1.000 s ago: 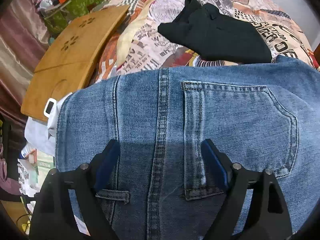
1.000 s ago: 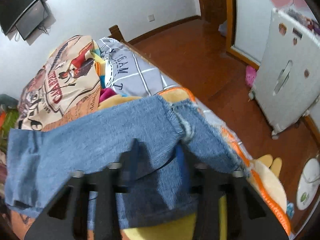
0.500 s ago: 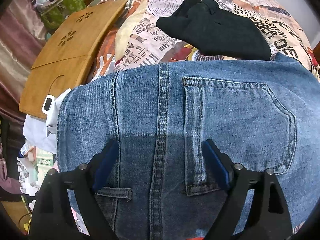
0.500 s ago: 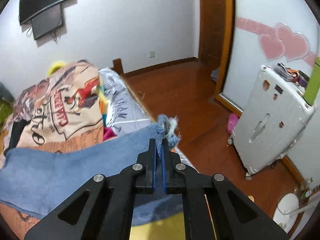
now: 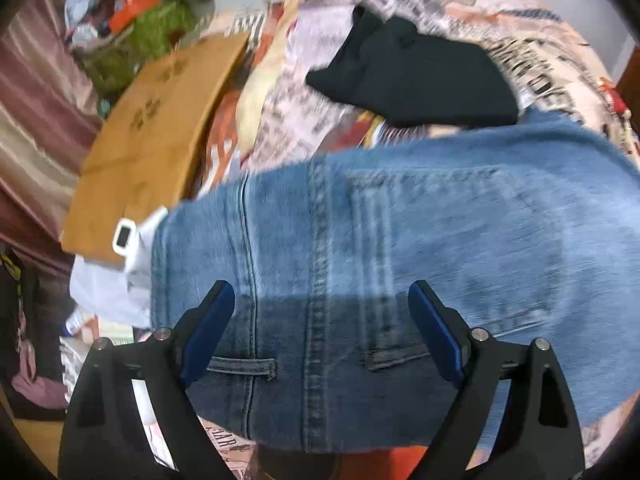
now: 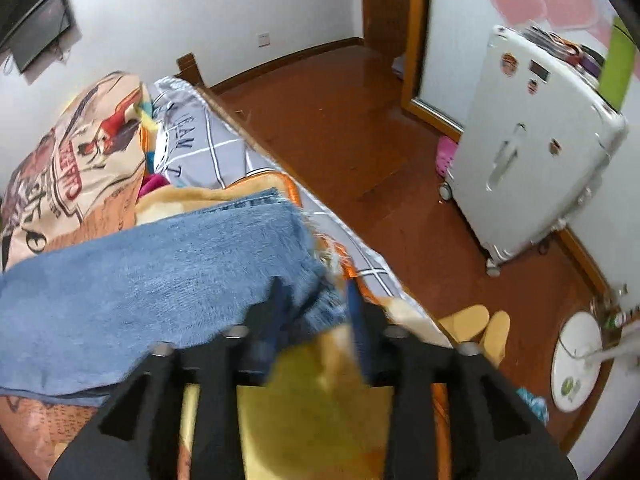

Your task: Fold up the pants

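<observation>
Right gripper (image 6: 316,304) jaws just opening, frayed hem of jeans (image 6: 152,280) loose between them, legs running off left. Left gripper (image 5: 320,312) wide, hovering over waistband, holding nothing.

We see a bed (image 6: 224,152) covered by a printed quilt (image 5: 304,120) with newspaper-style lettering and cartoon figures. On it lie the jeans (image 5: 400,240), spread flat with the back pocket facing up, and beyond them, just beside their far edge, a black garment (image 5: 416,76). A wooden board (image 5: 156,132) rests at the quilt's left side. From the right wrist view, the jeans' frayed hem (image 6: 320,264) reaches near the bed's edge, over a yellow blanket (image 6: 312,400).
</observation>
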`<state>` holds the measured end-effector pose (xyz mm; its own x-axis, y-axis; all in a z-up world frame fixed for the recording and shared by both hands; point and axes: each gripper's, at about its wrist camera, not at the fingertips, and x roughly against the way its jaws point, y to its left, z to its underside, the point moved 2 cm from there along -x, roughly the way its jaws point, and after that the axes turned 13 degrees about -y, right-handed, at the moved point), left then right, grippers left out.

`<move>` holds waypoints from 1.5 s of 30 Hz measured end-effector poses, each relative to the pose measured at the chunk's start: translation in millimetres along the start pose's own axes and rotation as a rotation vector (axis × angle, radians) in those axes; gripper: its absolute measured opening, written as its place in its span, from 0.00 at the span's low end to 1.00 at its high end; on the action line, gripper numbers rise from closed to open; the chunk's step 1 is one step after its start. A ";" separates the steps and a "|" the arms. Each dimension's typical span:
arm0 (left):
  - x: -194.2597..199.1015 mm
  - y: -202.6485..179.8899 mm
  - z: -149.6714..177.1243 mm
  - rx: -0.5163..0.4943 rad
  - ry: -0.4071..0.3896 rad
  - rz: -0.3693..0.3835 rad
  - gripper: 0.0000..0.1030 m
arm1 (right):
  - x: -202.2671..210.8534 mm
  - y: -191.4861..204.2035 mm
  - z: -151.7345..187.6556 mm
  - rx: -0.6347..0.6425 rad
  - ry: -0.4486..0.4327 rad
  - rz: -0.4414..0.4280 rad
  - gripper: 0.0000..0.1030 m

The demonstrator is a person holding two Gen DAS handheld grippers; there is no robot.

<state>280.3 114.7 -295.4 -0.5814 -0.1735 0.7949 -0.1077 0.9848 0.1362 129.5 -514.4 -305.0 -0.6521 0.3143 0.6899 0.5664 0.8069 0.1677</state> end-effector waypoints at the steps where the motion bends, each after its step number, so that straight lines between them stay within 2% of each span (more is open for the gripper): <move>1: 9.9 -5.6 -6.0 0.003 -0.028 0.020 0.86 | 5.1 -0.1 1.9 -0.019 -0.003 -0.021 0.46; 5: 35.5 -29.6 -26.3 0.002 -0.100 0.102 0.86 | 9.8 0.3 12.0 -0.111 0.034 -0.097 0.48; 10: 54.7 -76.7 -42.7 -0.082 -0.135 0.199 0.86 | -9.1 3.7 29.5 -0.178 0.101 -0.146 0.48; 14: 62.6 -119.9 -42.5 -0.180 -0.144 0.273 0.86 | -14.5 2.7 26.3 -0.197 0.069 -0.174 0.50; 16: 61.9 -141.5 -38.8 -0.233 -0.138 0.297 0.86 | -19.4 1.3 22.2 -0.206 0.053 -0.170 0.45; 18: 59.5 -157.6 -35.6 -0.272 -0.125 0.302 0.86 | -23.2 1.7 18.4 -0.199 0.037 -0.157 0.25; 20: 54.4 -175.5 -28.8 -0.316 -0.098 0.308 0.87 | -30.9 4.7 14.9 -0.157 0.043 -0.139 0.11; 24: 59.6 -184.9 -26.5 -0.355 -0.120 0.283 0.87 | -30.2 14.6 5.6 -0.045 -0.016 -0.122 0.07; 28: 61.0 -190.1 -28.2 -0.333 -0.065 0.348 0.87 | -20.3 21.0 -26.8 0.019 -0.116 -0.135 0.07; 31: 67.2 -201.9 -25.8 -0.334 -0.048 0.404 0.87 | -24.0 25.0 -46.1 0.061 -0.142 -0.139 0.07; 34: 71.1 -215.0 -19.2 -0.347 -0.040 0.436 0.87 | -47.0 24.7 -43.1 0.091 -0.090 -0.118 0.07; 38: 75.7 -222.0 -14.6 -0.362 -0.069 0.426 0.87 | -71.4 23.4 -16.0 0.127 0.026 -0.073 0.08; 43: 71.4 -199.6 -29.7 -0.290 -0.082 0.405 0.87 | -43.7 24.4 -15.0 0.200 0.000 -0.013 0.25; 45: 64.1 -179.2 -43.5 -0.236 -0.091 0.369 0.87 | -29.2 28.4 -21.4 0.217 -0.025 -0.018 0.36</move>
<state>297.4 -72.6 -243.1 -0.6161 0.2007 0.7617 0.3016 0.9534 -0.0073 175.3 -511.4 -305.3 -0.6747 0.3093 0.6702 0.4346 0.9004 0.0219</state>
